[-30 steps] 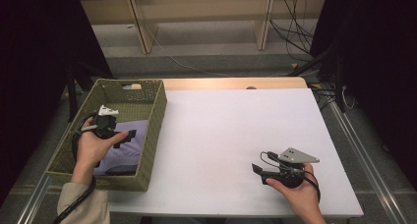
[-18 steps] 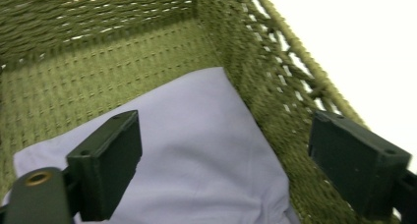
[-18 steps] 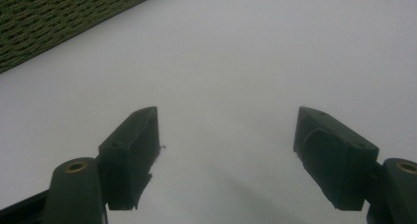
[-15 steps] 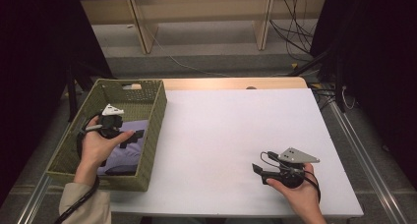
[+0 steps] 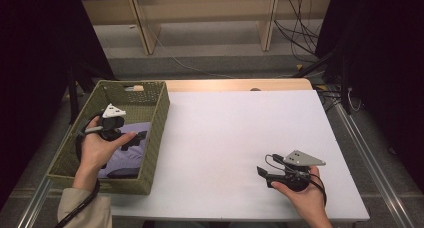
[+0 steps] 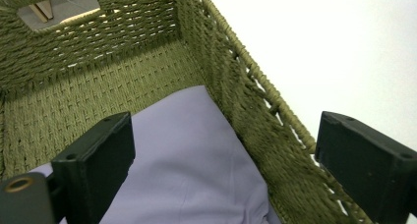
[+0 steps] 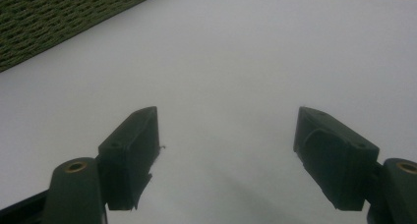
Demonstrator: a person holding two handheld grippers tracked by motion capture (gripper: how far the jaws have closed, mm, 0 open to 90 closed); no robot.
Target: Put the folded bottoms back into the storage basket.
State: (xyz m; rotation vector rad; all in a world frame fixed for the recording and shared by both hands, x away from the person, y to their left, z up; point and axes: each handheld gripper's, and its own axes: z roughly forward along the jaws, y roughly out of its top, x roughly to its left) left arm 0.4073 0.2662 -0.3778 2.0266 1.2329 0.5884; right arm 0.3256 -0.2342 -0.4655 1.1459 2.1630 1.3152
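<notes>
My left gripper (image 6: 223, 170) is hanging wide over the basket (image 5: 155, 133); its jaws have just been opening, with nothing pressed between them now. The lilac cloth (image 6: 192, 160) is lying loose on the basket floor beneath me, against the near wall, so I judge the drop is done. My right gripper (image 7: 226, 150) is resting wide and empty on the white table (image 5: 240, 133), well apart from the basket.

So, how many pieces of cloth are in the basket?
1: a lilac cloth lies on the bottom of the green basket, at its near end. Others may be hidden under it.
</notes>
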